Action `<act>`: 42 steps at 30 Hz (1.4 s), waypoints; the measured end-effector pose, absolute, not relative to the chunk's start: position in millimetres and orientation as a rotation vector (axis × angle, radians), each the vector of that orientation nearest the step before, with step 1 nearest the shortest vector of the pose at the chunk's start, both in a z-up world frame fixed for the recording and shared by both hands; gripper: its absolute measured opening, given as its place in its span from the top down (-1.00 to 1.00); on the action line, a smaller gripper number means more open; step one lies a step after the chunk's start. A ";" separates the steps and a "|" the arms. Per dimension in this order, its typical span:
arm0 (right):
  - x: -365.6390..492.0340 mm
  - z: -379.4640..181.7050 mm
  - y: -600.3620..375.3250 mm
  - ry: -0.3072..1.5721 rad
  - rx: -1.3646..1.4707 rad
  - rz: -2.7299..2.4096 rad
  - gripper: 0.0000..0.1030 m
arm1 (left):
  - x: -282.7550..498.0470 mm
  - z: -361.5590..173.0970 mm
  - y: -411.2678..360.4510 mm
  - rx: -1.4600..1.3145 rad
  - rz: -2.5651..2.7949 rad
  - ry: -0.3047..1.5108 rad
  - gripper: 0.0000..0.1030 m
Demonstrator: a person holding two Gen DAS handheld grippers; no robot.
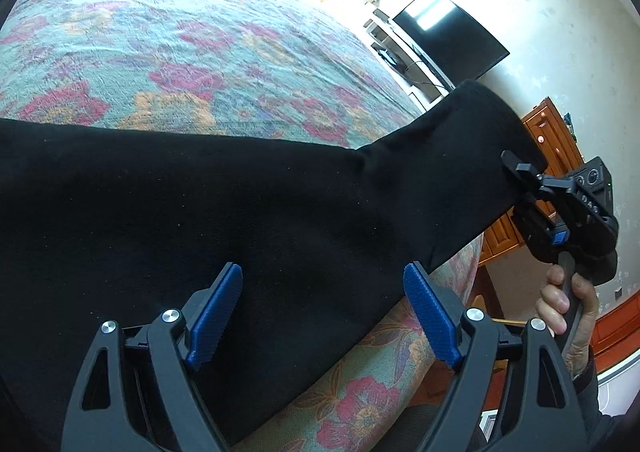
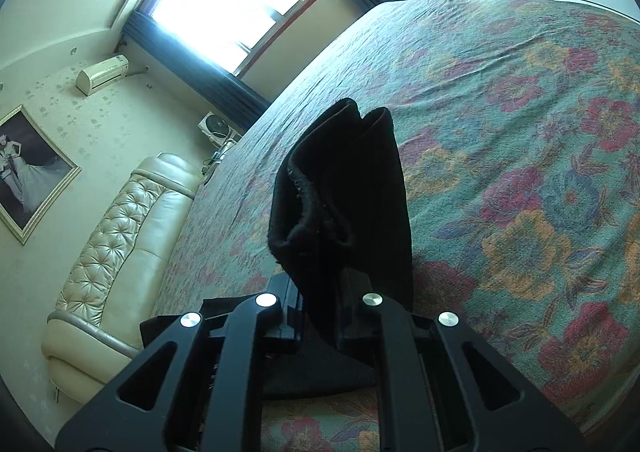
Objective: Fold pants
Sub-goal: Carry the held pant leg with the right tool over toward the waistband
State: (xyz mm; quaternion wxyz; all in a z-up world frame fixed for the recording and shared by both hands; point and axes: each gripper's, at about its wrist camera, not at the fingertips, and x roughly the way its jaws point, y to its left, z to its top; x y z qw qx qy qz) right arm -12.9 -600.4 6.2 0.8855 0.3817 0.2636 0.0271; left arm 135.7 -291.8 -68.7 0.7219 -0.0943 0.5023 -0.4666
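The black pants (image 1: 200, 219) run off the picture's left edge beyond the left gripper (image 1: 324, 316); in the right wrist view their folded hem (image 2: 340, 191) hides the right gripper's (image 2: 320, 308) fingertips

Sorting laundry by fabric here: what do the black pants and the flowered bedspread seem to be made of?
Black pants: a soft, matte knit, perhaps fleece or cotton jersey; the hem edge looks thick and fuzzy with no sheen. Flowered bedspread: a woven or terry-like textile, matte, with a fine nubby surface and small ripples.
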 end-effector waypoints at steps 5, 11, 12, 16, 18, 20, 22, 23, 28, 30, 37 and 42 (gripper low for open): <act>-4.6 15.3 -581.9 0.561 0.774 0.108 0.79 | 136.6 -74.9 -293.6 -0.189 -1.055 1.111 -0.59; 10.0 24.6 -545.8 0.591 0.709 0.168 0.79 | 135.8 -72.8 -292.7 -0.175 -1.060 1.113 -0.60; 12.2 25.8 -539.7 0.596 0.701 0.177 0.79 | 136.3 -70.9 -292.2 -0.180 -1.062 1.113 -0.60; 22.5 27.9 -514.6 0.620 0.673 0.211 0.79 | 138.4 -65.2 -270.1 -0.256 -1.055 1.130 -0.60; 29.4 28.0 -499.9 0.634 0.660 0.235 0.79 | 138.1 -60.9 -253.7 -0.258 -1.036 1.122 -0.60; 37.8 25.6 -484.2 0.653 0.651 0.264 0.79 | 139.6 -57.7 -232.4 -0.259 -1.005 1.114 -0.60; 45.9 22.0 -467.2 0.673 0.637 0.288 0.79 | 142.3 -56.1 -206.4 -0.285 -0.977 1.109 -0.60; 49.8 19.7 -457.4 0.684 0.629 0.301 0.80 | 143.4 -54.6 -195.5 -0.291 -0.958 1.108 -0.60; 66.0 3.6 -409.4 0.738 0.585 0.358 0.80 | 149.0 -48.7 -134.7 -0.319 -0.870 1.087 -0.60; 71.3 -5.5 -391.4 0.762 0.576 0.378 0.80 | 149.7 -48.9 -115.6 -0.330 -0.843 1.088 -0.60; 82.4 -36.4 -336.1 0.847 0.508 0.411 0.79 | 145.6 -48.9 -75.3 -0.349 -0.804 1.072 -0.60; 83.5 -48.3 -313.6 0.882 0.433 0.400 0.79 | 147.2 -51.0 -67.5 -0.363 -0.800 1.066 -0.60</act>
